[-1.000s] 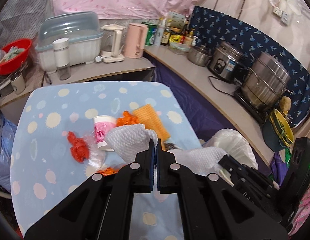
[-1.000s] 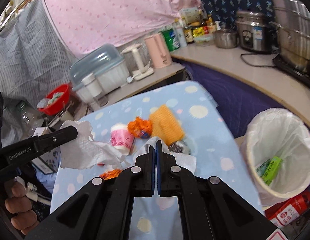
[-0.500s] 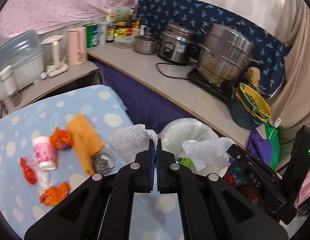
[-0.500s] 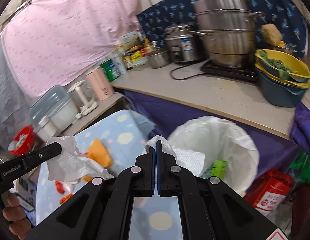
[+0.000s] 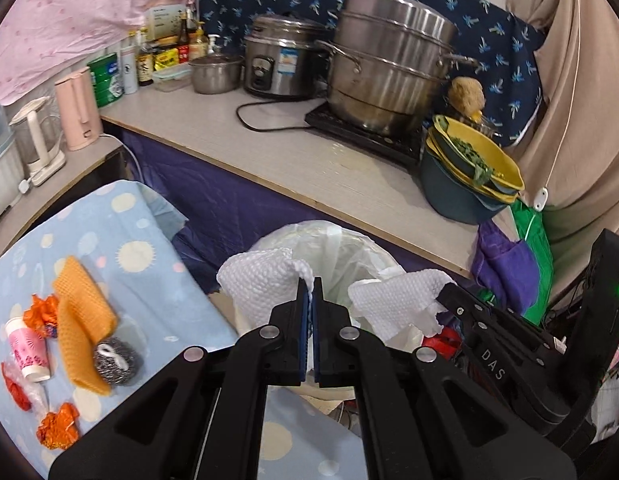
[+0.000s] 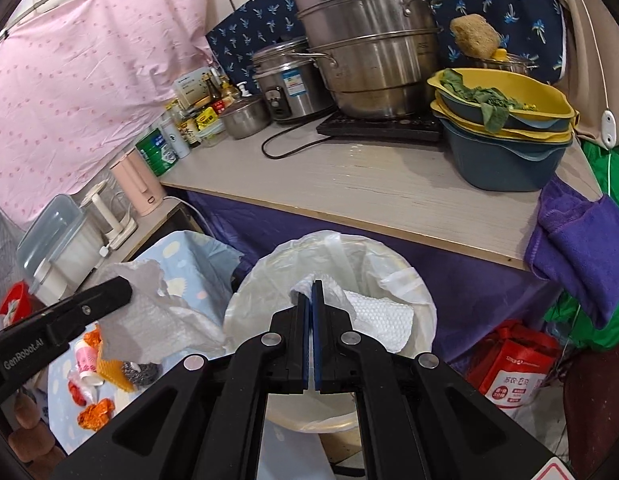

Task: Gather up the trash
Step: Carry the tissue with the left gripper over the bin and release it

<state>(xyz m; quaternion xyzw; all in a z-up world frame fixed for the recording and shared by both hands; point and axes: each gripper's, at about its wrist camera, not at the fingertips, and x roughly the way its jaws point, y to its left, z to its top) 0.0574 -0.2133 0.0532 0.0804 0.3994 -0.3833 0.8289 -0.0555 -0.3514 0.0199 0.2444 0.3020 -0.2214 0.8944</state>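
Looking from left to right across the scene:

Left on the table: the light blue cloth with pale dots [image 5: 121, 240] carries a small white cup with a pink label [image 5: 27, 354], three crumpled orange wrappers [image 5: 57, 426], a clear plastic scrap with red on it, a folded orange waffle cloth [image 5: 79, 312] and a round steel wire scourer [image 5: 114, 360]. By my judgement these wait to be collected, so much of the task remains.

Left gripper [image 5: 310, 286]: the black fingers with blue pads are pressed together on a crumpled white embossed paper towel [image 5: 261, 284]. The towel stands up to the left of the tips, near the left rim of the bin.

Bin: a round bin lined with a thin white plastic bag [image 6: 393, 276] stands on the floor between the table and the long counter. What already lies inside I cannot tell — the towels hide it.

Right gripper [image 6: 311, 288]: its fingers are also closed, pinching a second white paper towel [image 6: 377, 314], which hangs over the bin's open mouth.

Progress: both towels are carried to the bin but not yet dropped — I judge that releasing them is the step at hand.

Look of the towels: soft, wrinkled, with a dotted embossed surface; they seem light and would fall slowly.
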